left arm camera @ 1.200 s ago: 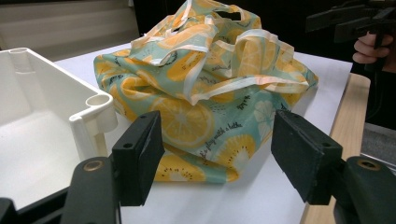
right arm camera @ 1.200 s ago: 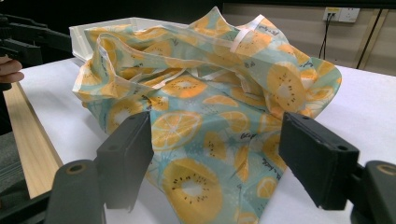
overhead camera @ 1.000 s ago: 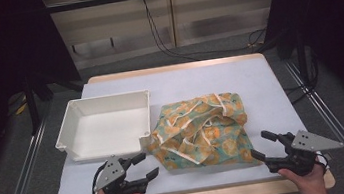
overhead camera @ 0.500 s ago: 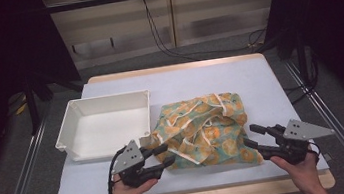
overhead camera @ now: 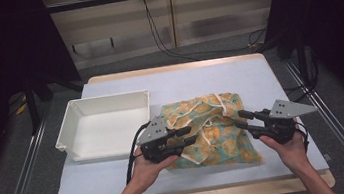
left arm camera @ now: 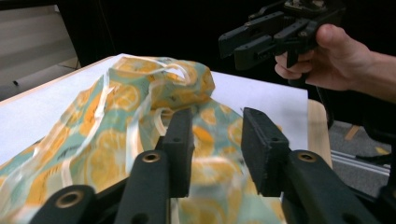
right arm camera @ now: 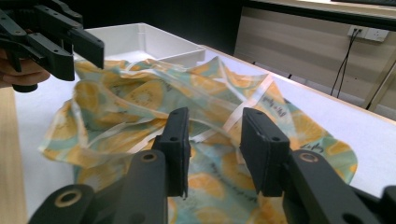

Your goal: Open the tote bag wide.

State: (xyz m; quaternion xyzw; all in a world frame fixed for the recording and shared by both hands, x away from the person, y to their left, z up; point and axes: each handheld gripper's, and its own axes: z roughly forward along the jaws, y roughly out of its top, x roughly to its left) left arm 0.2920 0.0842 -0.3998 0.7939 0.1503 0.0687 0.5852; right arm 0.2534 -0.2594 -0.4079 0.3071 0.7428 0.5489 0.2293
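A crumpled teal cloth with orange fruit print and cream edging (overhead camera: 212,127) lies on the pale table, right of centre. My left gripper (overhead camera: 186,135) hangs over the cloth's left edge, jaws open, nothing between them. My right gripper (overhead camera: 241,120) hovers over the cloth's right edge, also open and empty. In the left gripper view the cloth (left arm camera: 116,116) spreads under my open jaws (left arm camera: 215,154), with the other hand's gripper (left arm camera: 243,42) beyond. In the right gripper view the cloth (right arm camera: 159,107) lies beneath my open jaws (right arm camera: 215,149).
A white rectangular tray (overhead camera: 105,123) stands empty on the table's left, its corner close to the cloth; it appears again (right arm camera: 149,42) in the right gripper view. Metal rails (overhead camera: 23,167) flank the table. Cables hang at the back wall.
Both grippers have moved inward from the table's front corners to the cloth's left and right edges. The cloth and the tray have stayed where they were.
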